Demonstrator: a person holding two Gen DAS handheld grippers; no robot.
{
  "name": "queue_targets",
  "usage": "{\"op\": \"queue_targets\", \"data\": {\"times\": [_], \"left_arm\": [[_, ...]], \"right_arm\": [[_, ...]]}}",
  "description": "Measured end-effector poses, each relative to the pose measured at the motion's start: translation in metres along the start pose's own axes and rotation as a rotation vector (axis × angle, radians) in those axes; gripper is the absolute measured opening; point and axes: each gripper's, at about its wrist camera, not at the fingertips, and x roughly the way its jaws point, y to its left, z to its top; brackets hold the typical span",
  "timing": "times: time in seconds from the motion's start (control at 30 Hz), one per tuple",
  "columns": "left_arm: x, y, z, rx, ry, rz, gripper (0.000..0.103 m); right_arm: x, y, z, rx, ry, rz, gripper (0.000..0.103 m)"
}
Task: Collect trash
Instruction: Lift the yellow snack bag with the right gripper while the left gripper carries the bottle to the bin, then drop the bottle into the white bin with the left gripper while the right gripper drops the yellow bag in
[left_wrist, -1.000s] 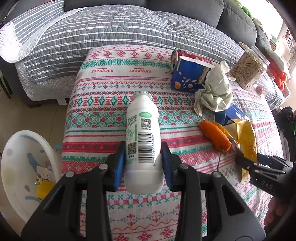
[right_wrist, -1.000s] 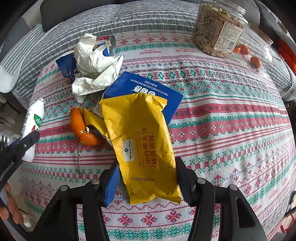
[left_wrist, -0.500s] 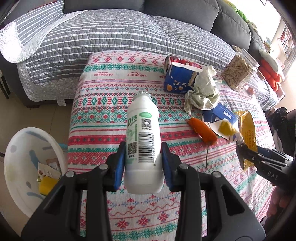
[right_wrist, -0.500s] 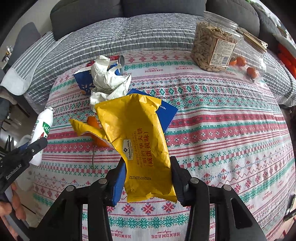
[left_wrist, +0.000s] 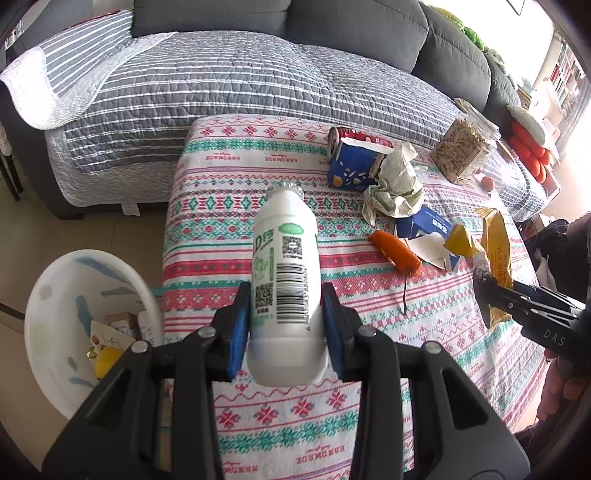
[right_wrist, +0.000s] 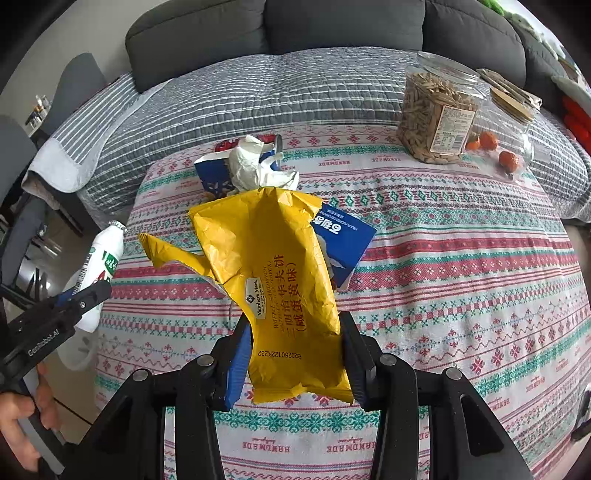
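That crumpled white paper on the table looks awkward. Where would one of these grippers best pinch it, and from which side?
Probably from above, closing across the bunched upper part of the crumpled white paper. It stands up in a loose peak there, narrow enough for two fingers. Its lower folds spread flat on the tablecloth and lean against the blue snack box, so a side approach looks blocked.

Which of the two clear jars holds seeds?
The nearer clear plastic jar, packed with pale seeds and labelled; the clear glass jar behind holds only a few small orange fruits.
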Motion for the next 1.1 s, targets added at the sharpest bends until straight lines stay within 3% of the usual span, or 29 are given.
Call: {"op": "queue_targets", "data": {"times": [0.77, 1.1], "left_arm": [[-0.042, 0.096, -0.031, -0.118, -0.016, 0.083, 0.038], [-0.041, 0.143, -0.049, -0.186, 0.010, 0.130, 0.038]], "right_arm": [[0.015, 0.085, -0.006, -0.127, 0.019, 0.072, 0.046], [0.031, 0.124, -0.010, -0.175, 0.040, 0.093, 0.046]]}}
